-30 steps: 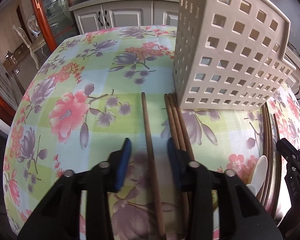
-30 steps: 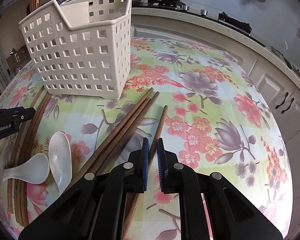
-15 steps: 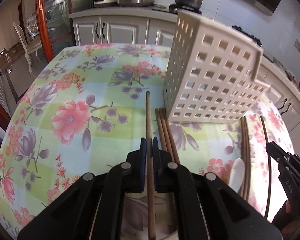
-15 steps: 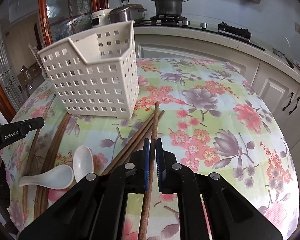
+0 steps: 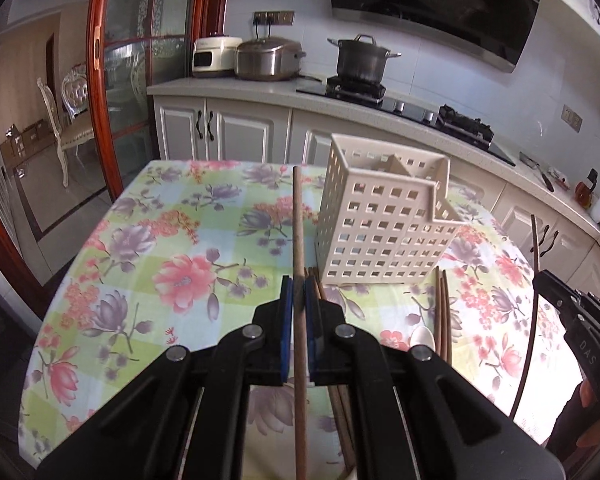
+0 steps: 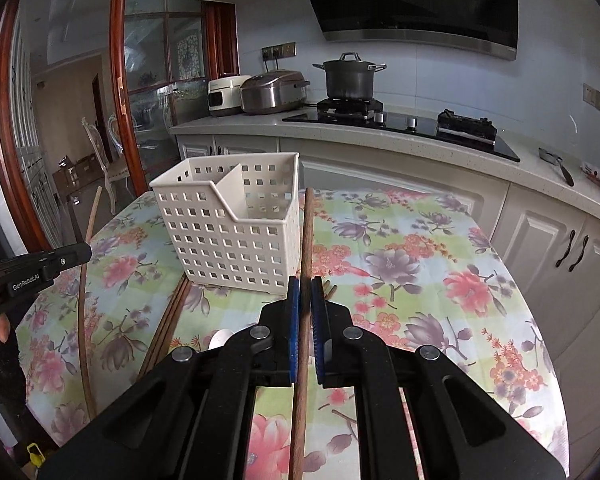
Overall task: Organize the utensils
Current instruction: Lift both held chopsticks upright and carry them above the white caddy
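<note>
A white perforated utensil basket [image 5: 384,216] [image 6: 236,220] stands upright on the floral table [image 5: 160,248], with a divider inside. My left gripper [image 5: 299,288] is shut on a brown wooden chopstick [image 5: 298,220], lifted clear of the cloth and pointing past the basket's left side. My right gripper [image 6: 305,288] is shut on another brown chopstick [image 6: 307,232], raised beside the basket's right wall. Several more chopsticks [image 5: 443,312] [image 6: 168,320] lie on the cloth by the basket. A white spoon [image 5: 422,336] [image 6: 219,338] lies among them, partly hidden by the grippers.
Each wrist view shows the other gripper [image 5: 576,320] [image 6: 32,268] at the frame's edge with its chopstick, held by a hand. Behind the table runs a kitchen counter [image 6: 380,136] with a pot, a cooker and a hob. A glass door [image 5: 140,60] stands at the left.
The left gripper closed on a chopstick that lay between its open jaws. Both grippers then rose and tilted up, lifting their chopsticks off the cloth; the basket now looks farther off.
</note>
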`<state>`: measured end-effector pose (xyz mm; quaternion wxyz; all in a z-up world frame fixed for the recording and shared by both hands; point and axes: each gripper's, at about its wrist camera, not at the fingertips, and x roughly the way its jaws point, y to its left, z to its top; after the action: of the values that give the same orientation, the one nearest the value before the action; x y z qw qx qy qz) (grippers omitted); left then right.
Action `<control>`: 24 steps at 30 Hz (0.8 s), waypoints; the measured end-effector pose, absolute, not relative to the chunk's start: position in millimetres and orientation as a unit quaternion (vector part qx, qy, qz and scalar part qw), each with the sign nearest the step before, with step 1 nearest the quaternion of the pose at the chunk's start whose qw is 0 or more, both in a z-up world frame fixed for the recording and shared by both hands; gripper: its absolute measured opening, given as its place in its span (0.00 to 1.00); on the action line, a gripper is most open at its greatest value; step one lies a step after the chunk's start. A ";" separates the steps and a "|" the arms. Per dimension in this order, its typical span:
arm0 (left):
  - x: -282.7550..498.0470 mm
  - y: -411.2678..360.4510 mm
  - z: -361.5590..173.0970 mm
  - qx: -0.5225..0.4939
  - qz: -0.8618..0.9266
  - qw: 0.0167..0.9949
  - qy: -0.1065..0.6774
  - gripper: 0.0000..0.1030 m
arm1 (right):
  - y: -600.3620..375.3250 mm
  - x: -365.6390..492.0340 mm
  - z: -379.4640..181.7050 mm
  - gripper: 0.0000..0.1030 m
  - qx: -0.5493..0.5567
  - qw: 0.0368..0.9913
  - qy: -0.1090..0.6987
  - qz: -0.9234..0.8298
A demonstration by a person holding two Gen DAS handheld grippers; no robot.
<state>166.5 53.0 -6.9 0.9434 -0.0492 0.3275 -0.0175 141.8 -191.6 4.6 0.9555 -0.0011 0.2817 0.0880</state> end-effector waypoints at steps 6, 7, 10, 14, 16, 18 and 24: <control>145.5 54.0 7.4 -0.047 -0.019 0.951 0.306 0.06 | -192.5 120.9 23.7 0.08 -0.007 0.962 0.257 0.096; 141.3 53.9 9.8 -0.046 -0.020 0.952 0.302 0.06 | -191.8 116.9 26.9 0.08 -0.010 0.963 0.252 0.096; 130.2 53.2 17.8 -0.046 -0.024 0.956 0.288 0.06 | -191.1 107.5 35.0 0.08 -0.017 0.966 0.239 0.097; 117.1 49.3 29.1 -0.035 -0.023 0.963 0.267 0.06 | -189.9 96.9 43.1 0.08 -0.020 0.969 0.225 0.098; 114.8 47.5 31.1 -0.033 -0.024 0.963 0.265 0.06 | -189.3 94.7 44.5 0.08 -0.022 0.970 0.222 0.097; 114.2 45.5 30.8 -0.029 -0.022 0.964 0.263 0.06 | -188.4 93.0 44.4 0.08 -0.024 0.970 0.220 0.096; 115.5 38.9 37.6 -0.020 -0.026 0.966 0.257 0.06 | -187.2 94.0 51.8 0.08 -0.025 0.972 0.210 0.102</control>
<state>115.5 38.9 37.6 0.9658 -0.0198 0.2573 -0.0257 94.0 -187.2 51.8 0.9720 -0.0248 0.2101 0.1020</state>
